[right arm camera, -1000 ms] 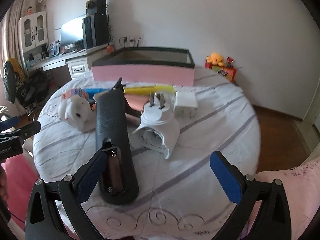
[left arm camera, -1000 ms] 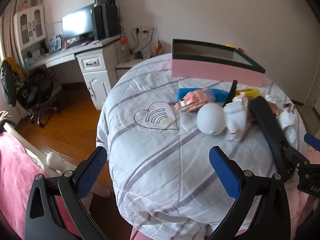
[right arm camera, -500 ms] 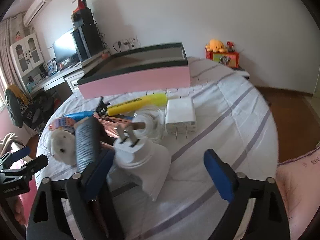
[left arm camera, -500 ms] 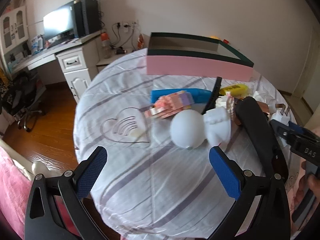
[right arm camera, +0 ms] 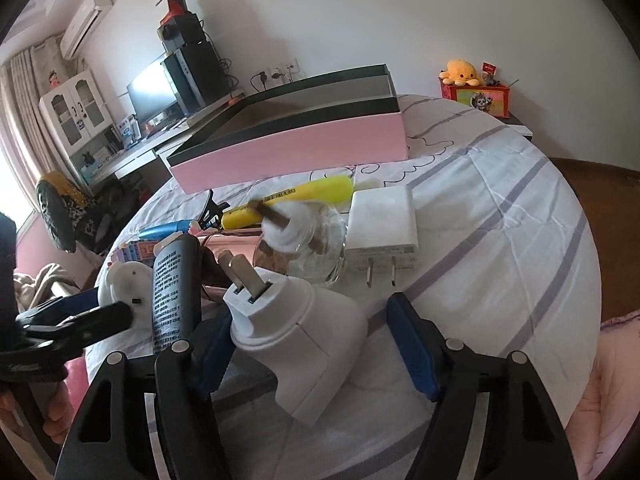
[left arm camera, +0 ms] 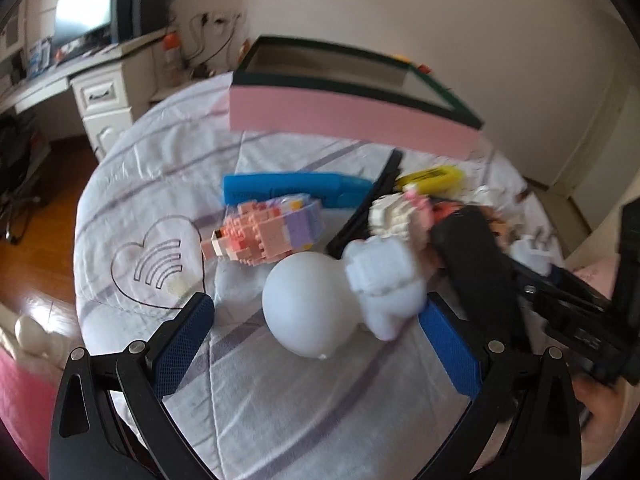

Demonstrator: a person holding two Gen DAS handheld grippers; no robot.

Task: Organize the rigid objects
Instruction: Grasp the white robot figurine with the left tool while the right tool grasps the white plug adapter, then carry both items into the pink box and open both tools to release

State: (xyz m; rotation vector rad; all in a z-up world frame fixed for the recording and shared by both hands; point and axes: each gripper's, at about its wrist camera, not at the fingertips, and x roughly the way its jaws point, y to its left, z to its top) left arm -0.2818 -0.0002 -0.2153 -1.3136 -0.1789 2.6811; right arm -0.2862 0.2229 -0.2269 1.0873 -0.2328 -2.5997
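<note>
With both claws wide open and holding nothing, left gripper [left arm camera: 316,330] brackets the white toy [left arm camera: 340,300], right gripper [right arm camera: 308,340] straddles the plug [right arm camera: 296,332], likely bound for the pink box [right arm camera: 288,152].

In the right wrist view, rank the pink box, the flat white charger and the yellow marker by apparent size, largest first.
1. pink box, by far the largest.
2. flat white charger.
3. yellow marker: longer than the charger but much thinner. The two lie side by side, so nearness hardly matters.
</note>
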